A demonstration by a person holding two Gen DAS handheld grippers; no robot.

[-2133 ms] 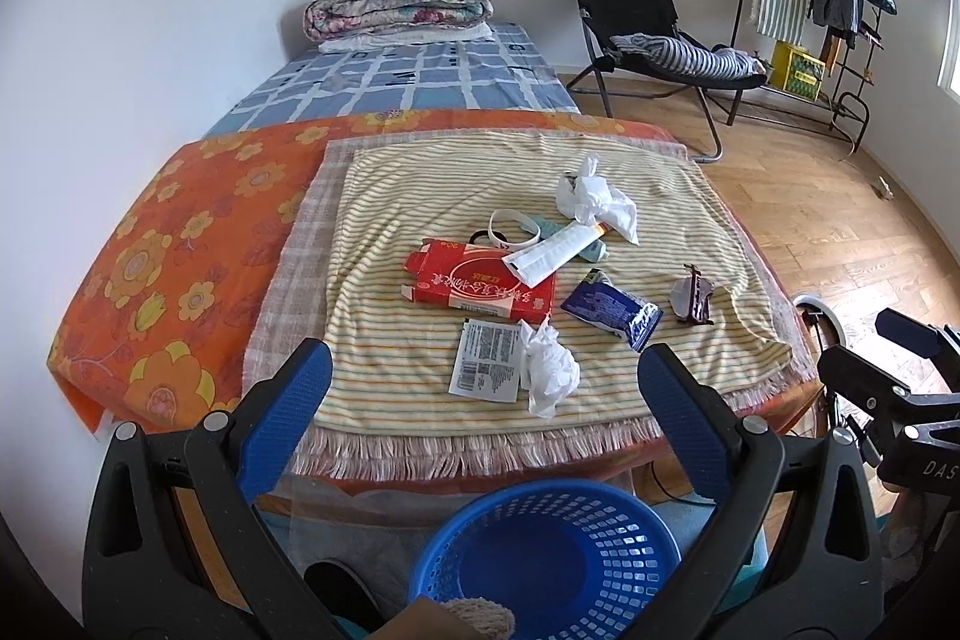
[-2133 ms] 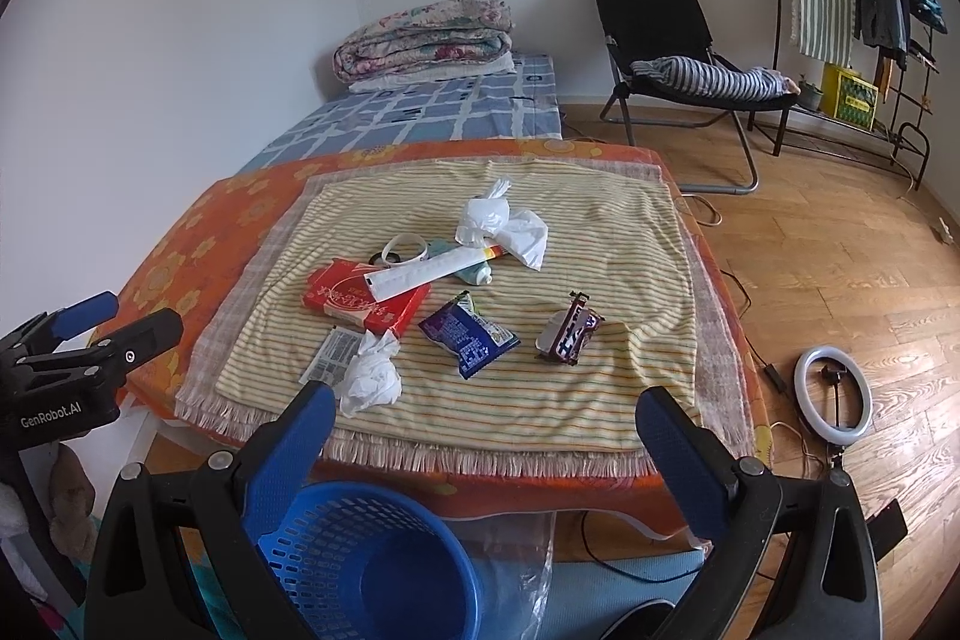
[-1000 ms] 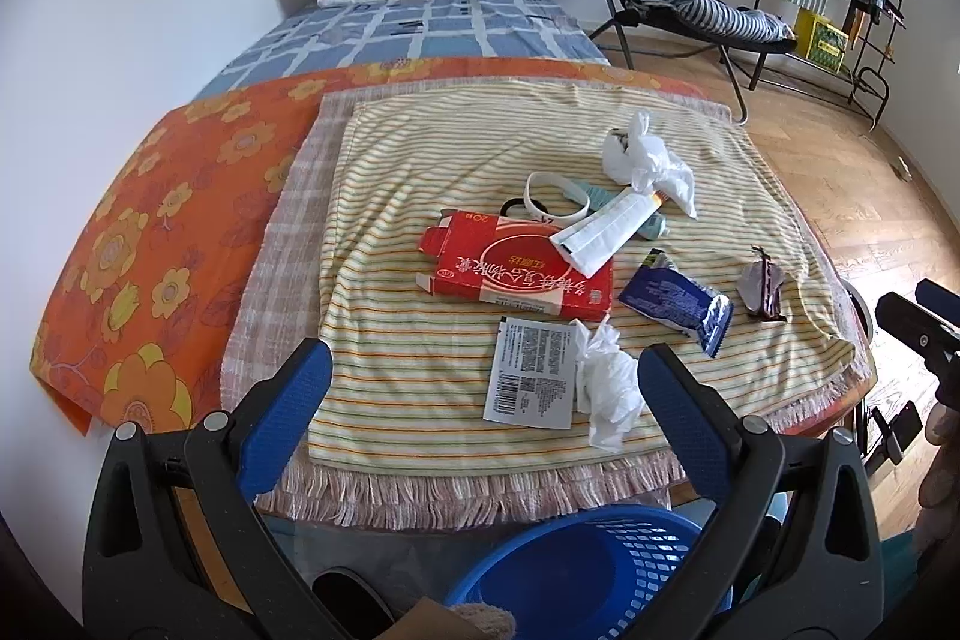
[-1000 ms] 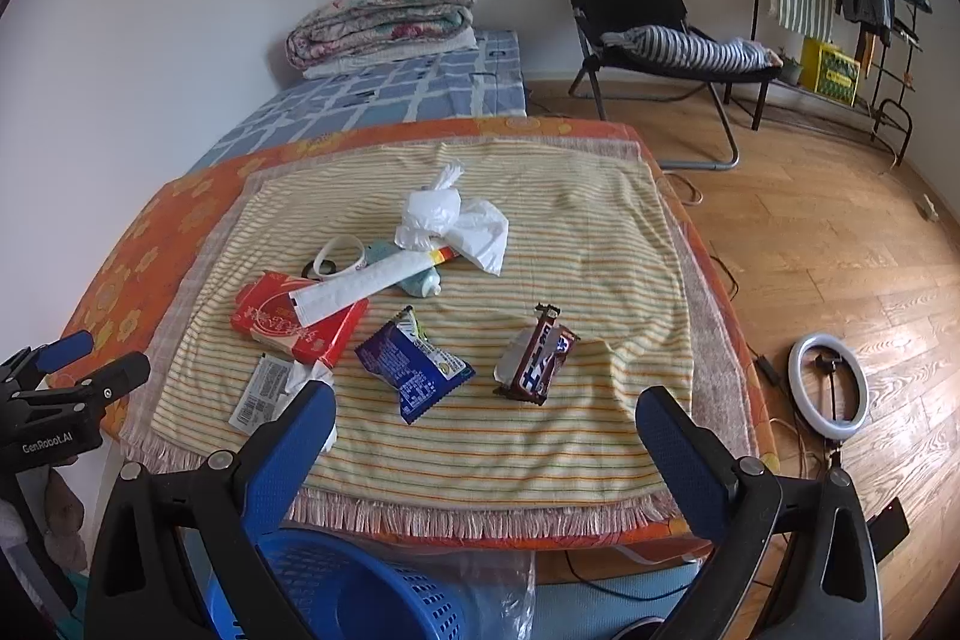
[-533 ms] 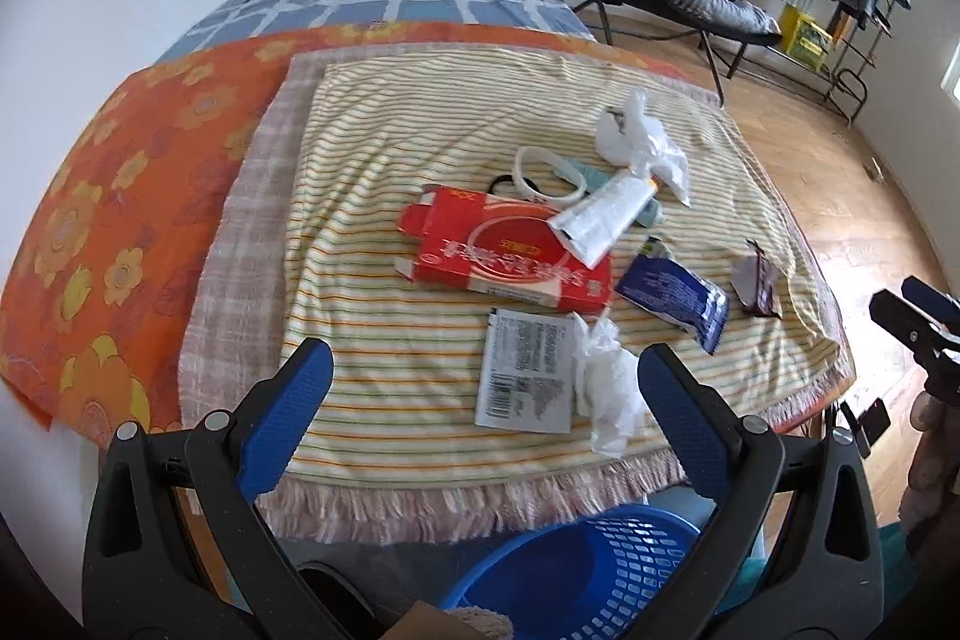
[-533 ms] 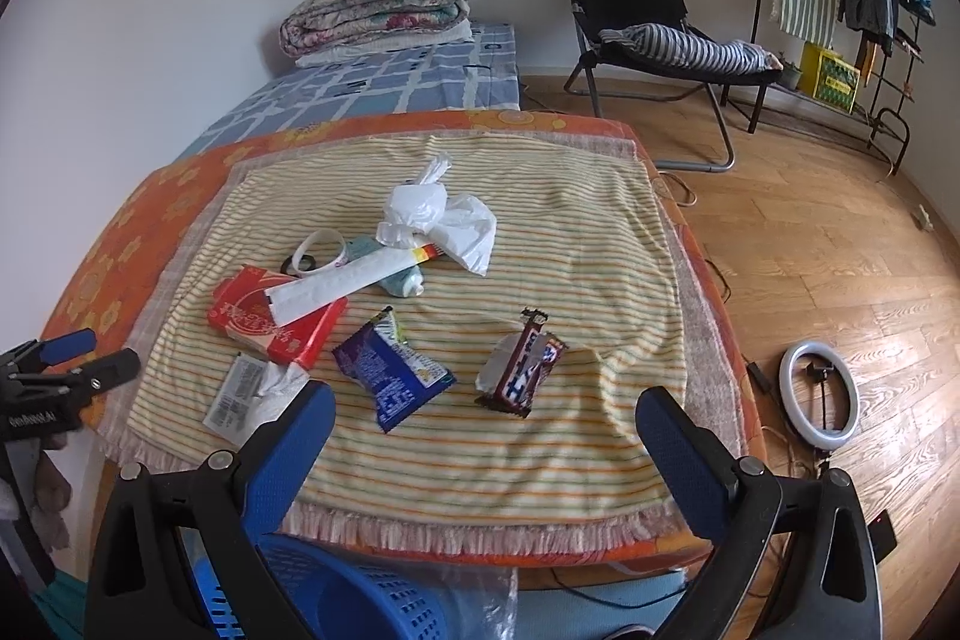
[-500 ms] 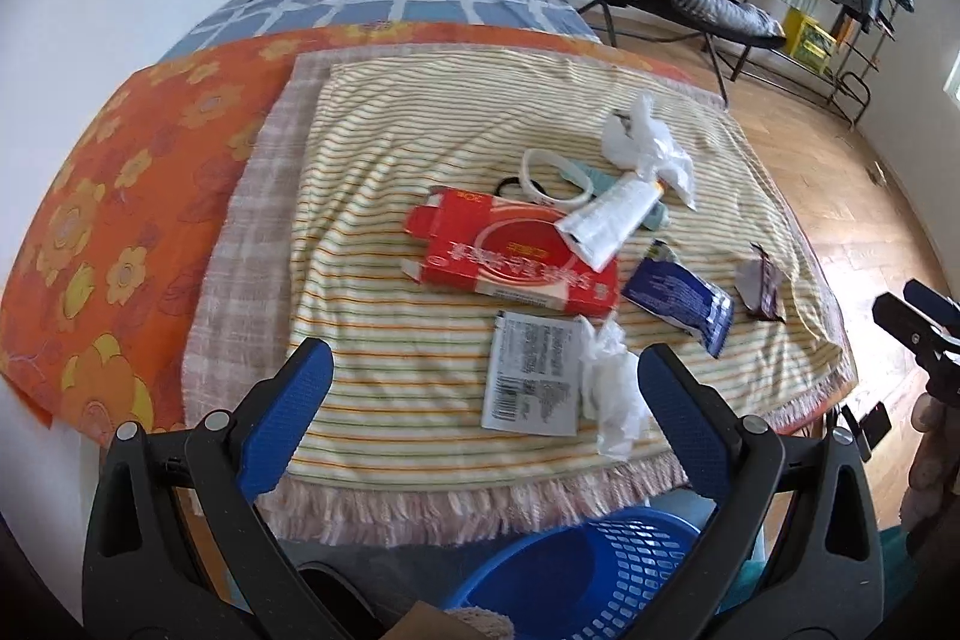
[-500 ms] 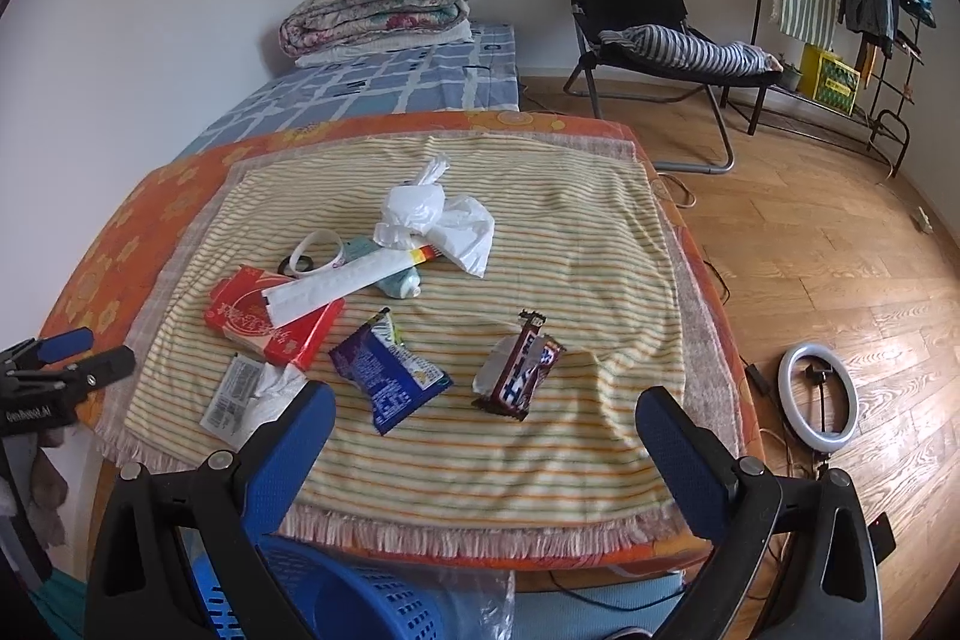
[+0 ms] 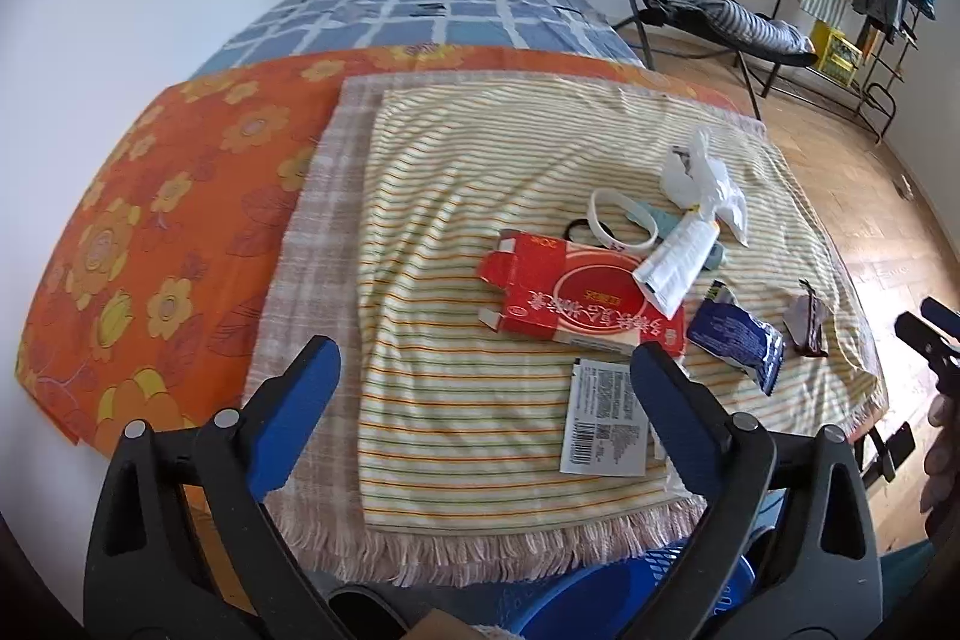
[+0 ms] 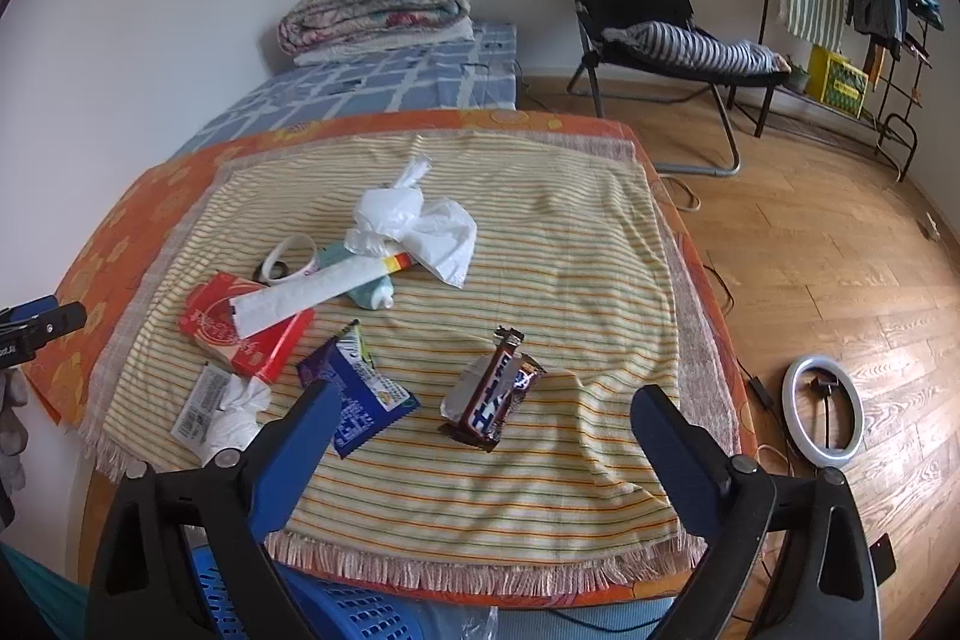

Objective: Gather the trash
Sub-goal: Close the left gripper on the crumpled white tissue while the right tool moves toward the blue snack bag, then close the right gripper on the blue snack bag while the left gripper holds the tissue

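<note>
Hovering above the near edge of the striped cloth (image 10: 540, 232), both tools stand with jaws spread wide and nothing between them: the left gripper (image 9: 483, 394) sits over the cloth's left part, the right gripper (image 10: 483, 436) over its near right part. Trash lies scattered on the cloth. A red carton (image 9: 576, 298) lies flat near the centre, with a white toothpaste tube (image 10: 318, 289) resting across it. A white plastic bag (image 10: 414, 220) sits crumpled at the tube's far end, and a white wristband (image 10: 291, 256) lies just beside it. A blue snack wrapper (image 10: 360, 400) lies nearer the edge, partly behind the right tool's left finger. A brown candy wrapper (image 10: 492, 394) lies between the right tool's fingers in view, untouched. A barcode label (image 9: 603, 424) and a crumpled tissue (image 10: 237, 415) lie together by the fringe. A blue basket (image 10: 336, 610) stands on the floor below the cloth's near edge.
</note>
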